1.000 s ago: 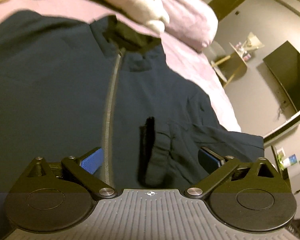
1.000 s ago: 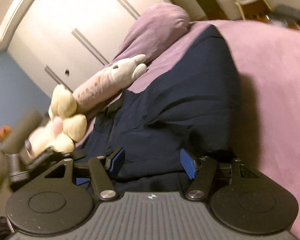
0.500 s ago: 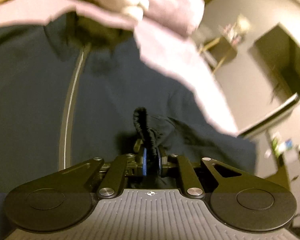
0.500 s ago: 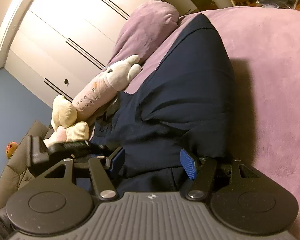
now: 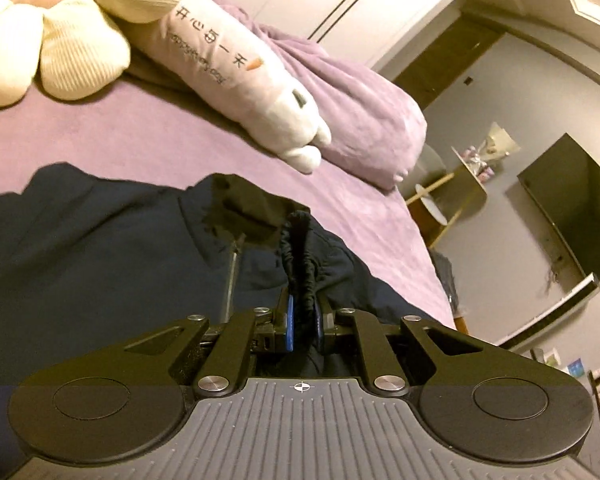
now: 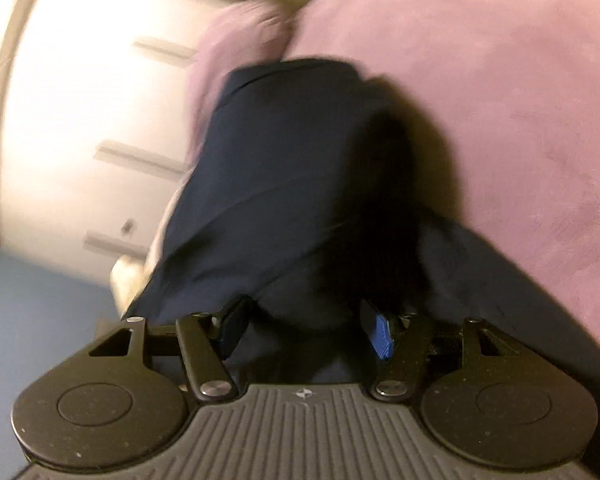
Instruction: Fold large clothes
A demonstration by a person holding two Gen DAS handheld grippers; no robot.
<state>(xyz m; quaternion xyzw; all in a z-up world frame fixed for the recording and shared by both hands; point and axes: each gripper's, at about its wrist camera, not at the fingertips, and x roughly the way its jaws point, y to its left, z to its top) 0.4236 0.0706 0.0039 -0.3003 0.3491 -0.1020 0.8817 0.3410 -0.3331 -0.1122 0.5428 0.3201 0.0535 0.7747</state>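
A dark navy zip jacket (image 5: 100,248) lies spread on a purple bed (image 5: 148,144). My left gripper (image 5: 303,322) is shut on the jacket's gathered elastic cuff (image 5: 300,260), which stands up between the blue pads, close to the collar and zipper. In the blurred right wrist view the jacket (image 6: 284,184) bulges up in front of my right gripper (image 6: 304,328). Its jaws stand wide apart with navy cloth lying between them, not pinched.
A long white plush rabbit (image 5: 240,64) and cream plush toys (image 5: 60,48) lie at the head of the bed beside a purple pillow (image 5: 364,120). A side table (image 5: 452,196) and a wall TV (image 5: 572,208) stand past the bed's right edge. White wardrobe doors (image 6: 92,128) are behind.
My left gripper closed on the cuff and carried it up toward the collar. My right gripper swung fast with open jaws, and the jacket now heaps in front of it.
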